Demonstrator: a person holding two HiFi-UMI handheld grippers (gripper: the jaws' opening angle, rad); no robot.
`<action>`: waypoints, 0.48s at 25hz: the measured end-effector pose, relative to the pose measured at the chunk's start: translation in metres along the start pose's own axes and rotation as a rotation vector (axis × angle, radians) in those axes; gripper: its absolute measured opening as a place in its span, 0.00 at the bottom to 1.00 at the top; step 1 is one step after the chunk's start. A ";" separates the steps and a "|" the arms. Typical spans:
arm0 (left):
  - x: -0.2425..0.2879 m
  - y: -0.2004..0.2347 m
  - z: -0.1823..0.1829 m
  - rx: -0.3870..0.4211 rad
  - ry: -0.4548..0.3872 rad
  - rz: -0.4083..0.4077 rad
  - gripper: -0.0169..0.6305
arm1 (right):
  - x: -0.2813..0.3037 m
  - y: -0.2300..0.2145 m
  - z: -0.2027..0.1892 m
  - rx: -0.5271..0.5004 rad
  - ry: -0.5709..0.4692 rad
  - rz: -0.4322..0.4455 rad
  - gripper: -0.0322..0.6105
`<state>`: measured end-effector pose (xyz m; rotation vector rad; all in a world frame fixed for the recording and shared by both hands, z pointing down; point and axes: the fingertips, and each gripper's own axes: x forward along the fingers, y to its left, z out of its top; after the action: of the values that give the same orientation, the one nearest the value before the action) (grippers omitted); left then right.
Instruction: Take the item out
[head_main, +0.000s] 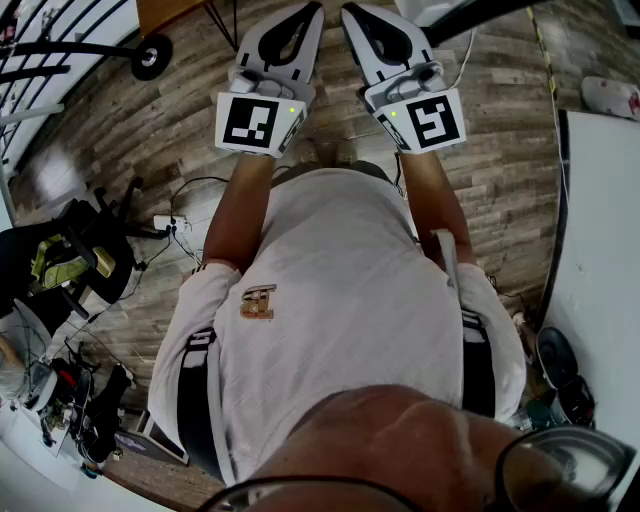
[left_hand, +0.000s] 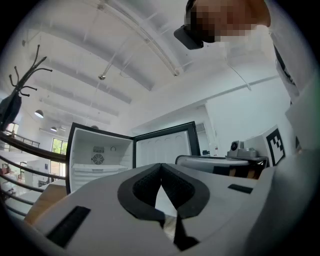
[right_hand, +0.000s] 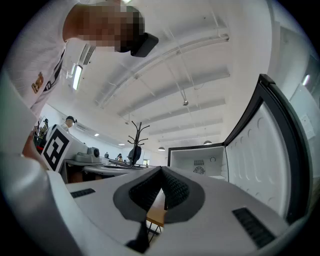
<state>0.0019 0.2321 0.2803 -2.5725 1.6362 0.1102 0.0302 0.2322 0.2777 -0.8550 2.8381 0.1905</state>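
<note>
I hold both grippers out in front of my chest, side by side over the wooden floor. My left gripper (head_main: 312, 10) (left_hand: 161, 166) is shut, its dark pads touching with nothing between them. My right gripper (head_main: 350, 12) (right_hand: 161, 171) is shut and empty too. Ahead stands a white fridge (left_hand: 97, 160) (right_hand: 197, 162) with a black frame, its door (left_hand: 165, 147) (right_hand: 270, 155) swung wide open. A bare white shelf and a round vent show inside. I can make out no item in it from here.
A black coat stand (right_hand: 135, 135) (left_hand: 20, 85) rises beside the fridge. A desk with equipment (left_hand: 240, 152) sits at the right of the left gripper view. A wooden tabletop (right_hand: 157, 210) lies beyond the right jaws. Cables and gear (head_main: 70, 270) clutter the floor at my left; a white table (head_main: 600, 250) is at my right.
</note>
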 end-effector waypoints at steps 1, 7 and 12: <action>-0.002 0.004 0.001 -0.001 -0.001 0.001 0.05 | 0.003 0.003 0.000 -0.002 0.001 -0.001 0.10; -0.014 0.021 0.006 -0.007 -0.016 -0.004 0.05 | 0.015 0.016 0.000 -0.020 0.010 -0.019 0.10; -0.027 0.039 0.006 -0.017 -0.027 -0.018 0.05 | 0.027 0.031 0.000 -0.050 0.019 -0.049 0.10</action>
<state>-0.0450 0.2401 0.2753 -2.5858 1.6098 0.1580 -0.0095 0.2431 0.2745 -0.9406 2.8373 0.2494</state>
